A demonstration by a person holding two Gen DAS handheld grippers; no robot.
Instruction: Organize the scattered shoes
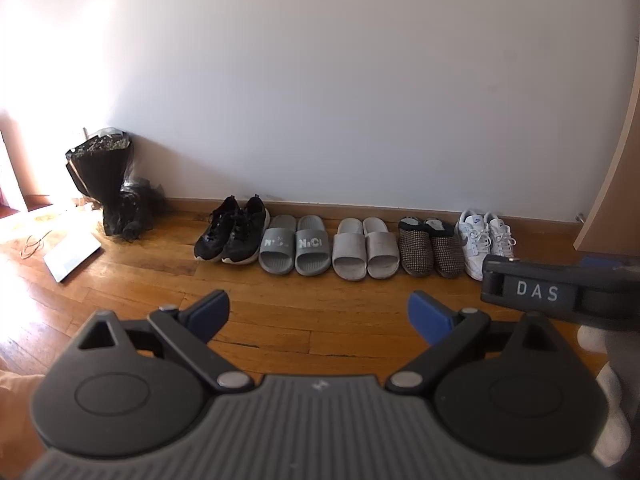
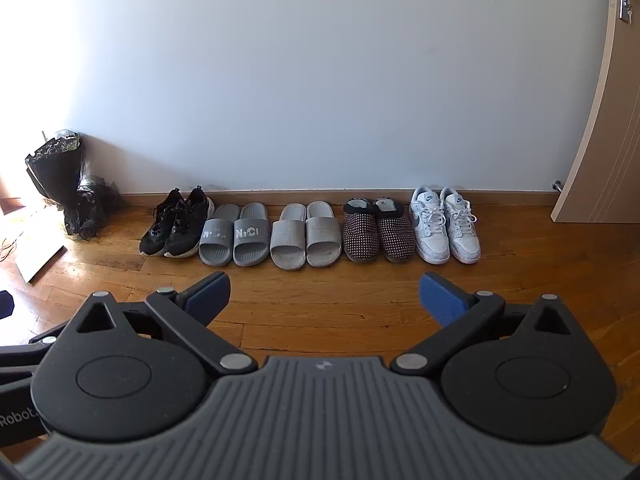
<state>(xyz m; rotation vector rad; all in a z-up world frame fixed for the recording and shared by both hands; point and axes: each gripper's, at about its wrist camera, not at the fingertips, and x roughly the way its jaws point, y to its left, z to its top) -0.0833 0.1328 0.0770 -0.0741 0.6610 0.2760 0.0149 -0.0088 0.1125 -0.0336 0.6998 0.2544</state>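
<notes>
Both the left gripper and the right gripper hang with jaws wide and empty above the wooden floor. Five pairs already line the wall: black trainers, soft bendy slides, plush slippers, and white sneakers, best pinched at the stiffer heel collar.

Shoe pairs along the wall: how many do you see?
5, in one row, left to right: black sneakers, grey printed slides, plain grey slides, checked slippers, white sneakers. None looks hidden.
</notes>
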